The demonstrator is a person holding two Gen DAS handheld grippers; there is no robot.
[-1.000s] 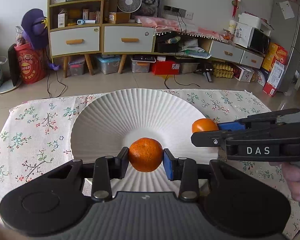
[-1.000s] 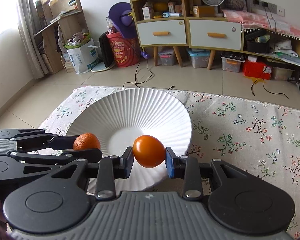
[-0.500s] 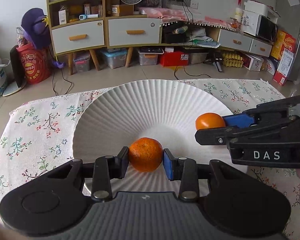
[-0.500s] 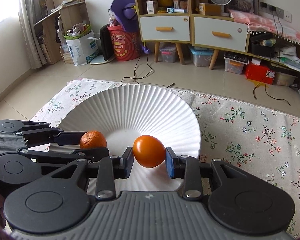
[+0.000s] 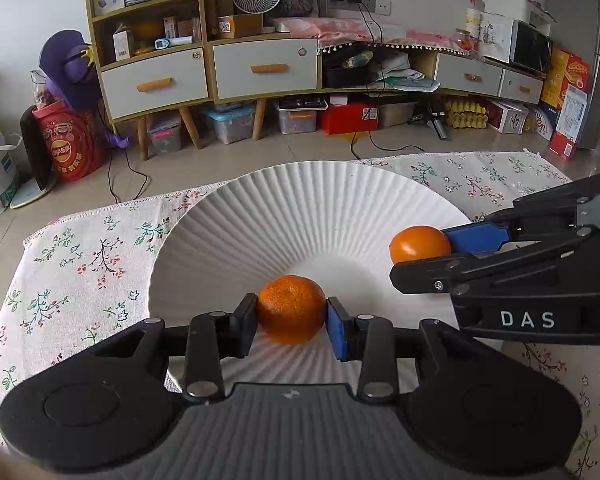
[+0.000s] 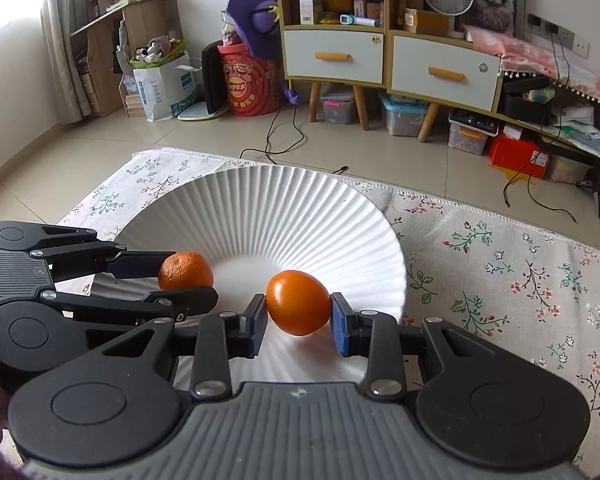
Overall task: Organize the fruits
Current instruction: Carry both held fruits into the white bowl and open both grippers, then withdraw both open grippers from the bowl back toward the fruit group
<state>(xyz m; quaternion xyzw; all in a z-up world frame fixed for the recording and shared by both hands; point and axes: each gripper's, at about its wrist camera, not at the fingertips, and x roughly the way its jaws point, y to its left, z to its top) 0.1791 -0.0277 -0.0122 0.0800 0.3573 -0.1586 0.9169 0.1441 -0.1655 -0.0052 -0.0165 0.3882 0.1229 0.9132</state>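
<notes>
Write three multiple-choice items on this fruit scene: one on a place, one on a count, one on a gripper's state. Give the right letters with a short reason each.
1. Where does the white plate stand?
A. on a flowered cloth
B. on a bare wooden shelf
C. on the tiled floor

2. How many orange fruits are in view over the plate?
A. one
B. two
C. four

3. How does the left gripper stand?
A. wide open with nothing between its pads
B. shut on a spoon
C. shut on the mandarin

Answers: 1 A, the flowered cloth spreads around the plate. 2 B, the mandarin and the smooth orange fruit. 3 C, both pads press the mandarin's sides; the right gripper likewise grips the smooth fruit.
</notes>
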